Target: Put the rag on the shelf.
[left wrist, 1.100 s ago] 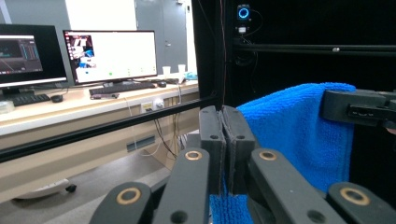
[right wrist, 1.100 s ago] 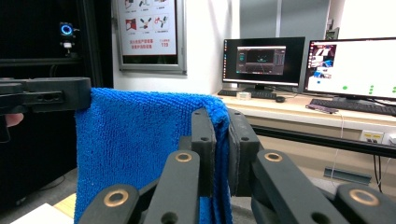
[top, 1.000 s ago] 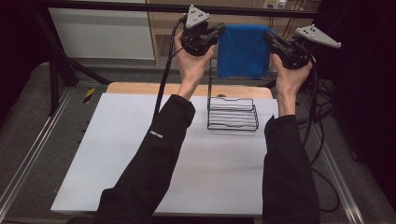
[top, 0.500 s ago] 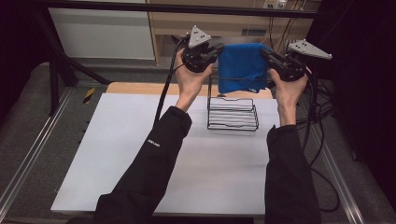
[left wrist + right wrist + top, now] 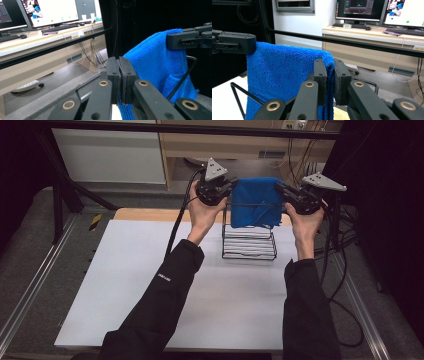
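Observation:
A blue cloth (image 5: 257, 201) hangs folded between my two grippers, stretched across the top bar of a black wire rack (image 5: 249, 241). My left gripper (image 5: 226, 190) is shut on the cloth's left top corner; in the left gripper view its jaws (image 5: 119, 80) pinch the blue cloth (image 5: 155, 65). My right gripper (image 5: 283, 192) is shut on the right top corner, and in the right gripper view the blue cloth (image 5: 284, 77) is clamped between its pads (image 5: 330, 80). The cloth drapes over the rack's upper bar.
The rack stands at the far middle of a white tabletop (image 5: 150, 285) with a wooden far edge (image 5: 150, 214). Black cables (image 5: 345, 250) trail at the right. A desk with monitors (image 5: 402, 12) lies beyond the black frame bar (image 5: 362, 43).
Both hands have come down together with the cloth, bringing it from above the rack to its top bar.

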`<state>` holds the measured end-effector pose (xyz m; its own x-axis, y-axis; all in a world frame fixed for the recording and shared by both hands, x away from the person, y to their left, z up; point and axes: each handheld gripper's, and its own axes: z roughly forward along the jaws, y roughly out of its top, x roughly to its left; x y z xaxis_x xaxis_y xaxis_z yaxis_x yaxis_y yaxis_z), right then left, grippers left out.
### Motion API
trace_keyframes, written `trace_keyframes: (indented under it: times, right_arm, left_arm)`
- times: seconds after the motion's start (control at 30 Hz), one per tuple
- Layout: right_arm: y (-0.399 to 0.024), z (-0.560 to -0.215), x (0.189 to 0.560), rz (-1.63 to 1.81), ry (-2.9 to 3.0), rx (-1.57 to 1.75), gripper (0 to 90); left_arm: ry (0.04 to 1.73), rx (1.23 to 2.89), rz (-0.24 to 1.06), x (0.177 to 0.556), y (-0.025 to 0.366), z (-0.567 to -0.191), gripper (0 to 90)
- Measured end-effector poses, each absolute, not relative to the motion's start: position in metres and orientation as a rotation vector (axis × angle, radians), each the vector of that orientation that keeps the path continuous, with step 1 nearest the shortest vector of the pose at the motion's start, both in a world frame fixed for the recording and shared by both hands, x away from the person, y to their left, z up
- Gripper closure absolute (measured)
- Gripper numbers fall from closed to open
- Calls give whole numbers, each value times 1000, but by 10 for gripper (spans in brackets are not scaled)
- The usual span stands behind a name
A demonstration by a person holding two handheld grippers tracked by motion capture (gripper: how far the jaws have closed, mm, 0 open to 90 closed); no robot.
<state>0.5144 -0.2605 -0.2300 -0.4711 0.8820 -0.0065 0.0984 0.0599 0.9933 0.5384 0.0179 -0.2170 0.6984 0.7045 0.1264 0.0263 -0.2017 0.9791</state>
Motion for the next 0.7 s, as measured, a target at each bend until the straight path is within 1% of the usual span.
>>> trace_keyframes:
  times: [0.23,0.37,0.47,0.57,0.7]
  right_arm:
    - [-259,-225,512,1462,1673,968,826]
    - [-262,-222,509,1530,1648,958,823]
    - [-260,-217,507,1564,1624,940,823]
    - [-256,-219,508,1513,1652,938,824]
    - [-259,-232,510,1461,1685,959,825]
  left_arm:
    - [561,1656,672,532,20,-211,876]
    - [546,1613,677,525,26,-202,876]
    - [541,1612,692,523,27,-196,876]
    - [543,1659,706,523,25,-204,876]
    - [548,1707,694,526,19,-223,876]
